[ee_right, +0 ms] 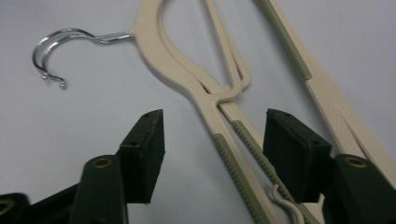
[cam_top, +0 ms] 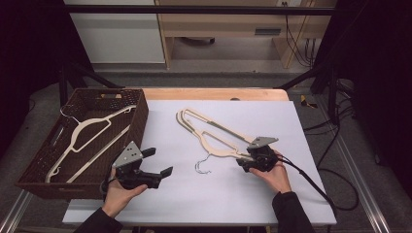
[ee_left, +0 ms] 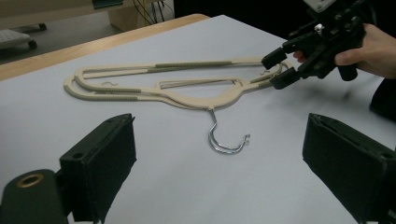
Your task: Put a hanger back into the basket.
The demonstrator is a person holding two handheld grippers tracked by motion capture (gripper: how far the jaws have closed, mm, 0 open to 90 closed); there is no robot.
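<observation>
Basket (cam_top: 141,114) at left holds one hanger. Left gripper (cam_top: 159,162) released, hovering over sheet. Hangers (cam_top: 214,133) stacked mid-sheet. Right gripper (cam_top: 245,162) half-open, straddling their arm, not yet clamped. Risk: pinching both, or top hanger sliding off.

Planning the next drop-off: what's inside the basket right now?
The basket holds one cream hanger with a metal hook, lying flat on the bottom. The near wall hides the front strip of the floor, so anything there can't be seen.
</observation>
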